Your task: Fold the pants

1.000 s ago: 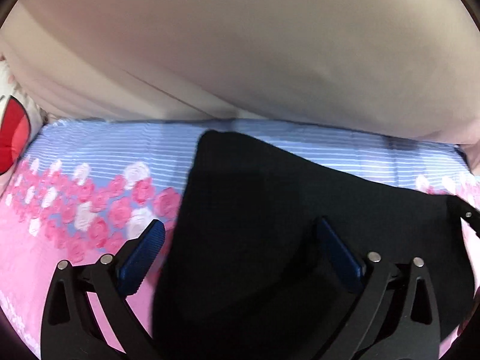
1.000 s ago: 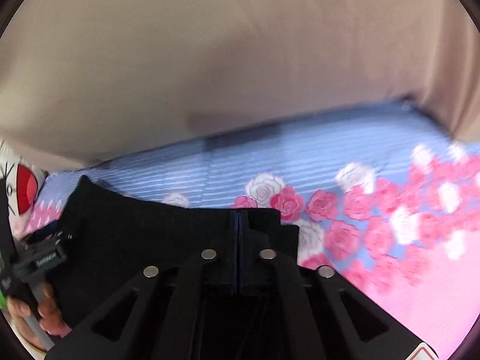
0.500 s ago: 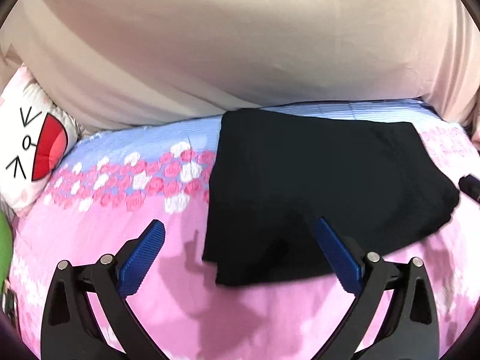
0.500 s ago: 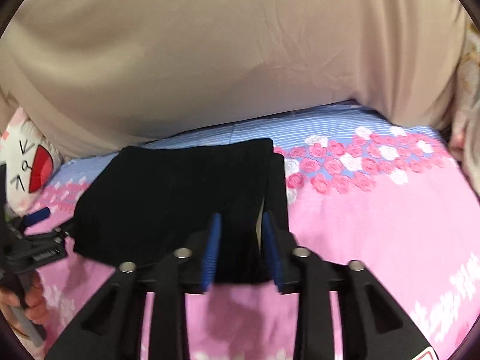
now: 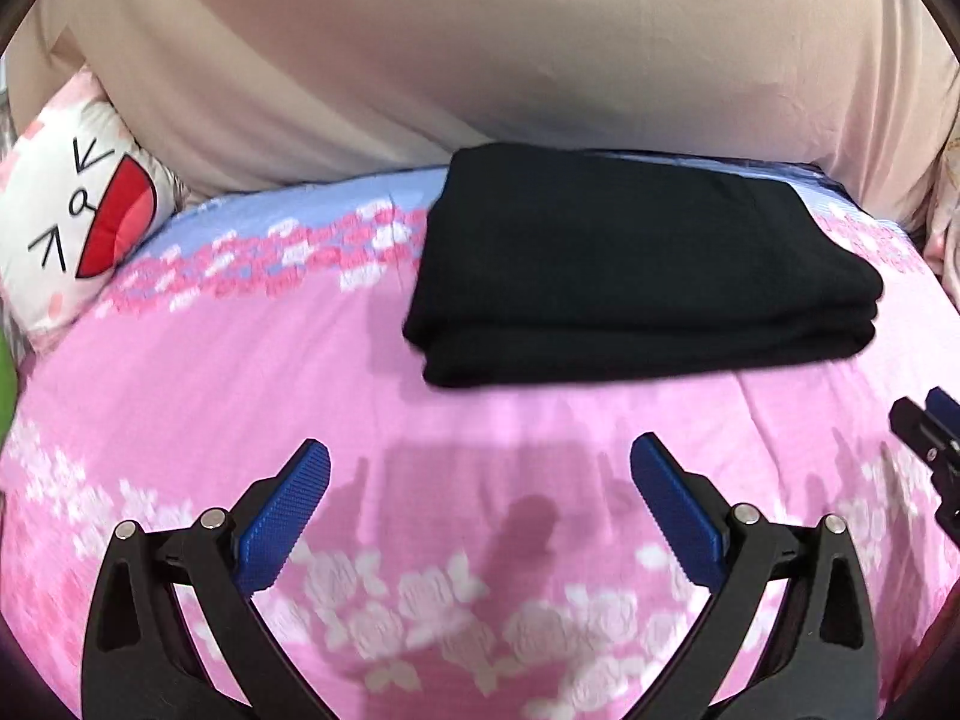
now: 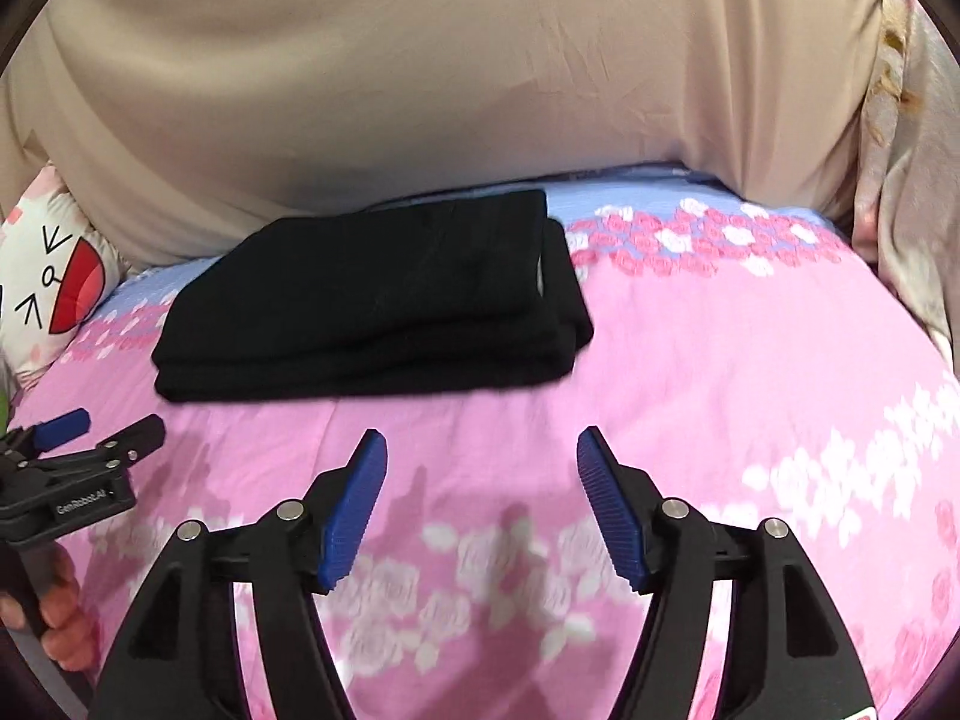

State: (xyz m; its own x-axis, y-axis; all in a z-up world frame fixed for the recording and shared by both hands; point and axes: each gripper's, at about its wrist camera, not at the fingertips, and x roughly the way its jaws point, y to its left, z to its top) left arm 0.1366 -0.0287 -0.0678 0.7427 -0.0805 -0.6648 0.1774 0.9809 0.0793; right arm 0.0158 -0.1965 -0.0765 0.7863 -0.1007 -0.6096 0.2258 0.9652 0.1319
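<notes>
The black pants [image 5: 636, 270] lie folded in a flat stacked rectangle on the pink flowered bed sheet [image 5: 240, 360], near the back. They also show in the right wrist view [image 6: 384, 300]. My left gripper [image 5: 480, 468] is open and empty, hovering over bare sheet in front of the pants. My right gripper [image 6: 480, 456] is open and empty too, also in front of the pants. The left gripper shows at the left edge of the right wrist view [image 6: 90, 438], and the right gripper's tip shows at the right edge of the left wrist view [image 5: 927, 432].
A white cartoon-face pillow [image 5: 72, 222] lies at the back left. A large beige cushion or draped cloth [image 5: 480, 60] rises behind the pants. The sheet turns blue striped with roses [image 6: 690, 228] near the back. Patterned cloth [image 6: 900, 180] hangs at the right.
My right gripper let go of the pants and opened. Both grippers pulled back toward me, leaving the folded pants lying on the bed.
</notes>
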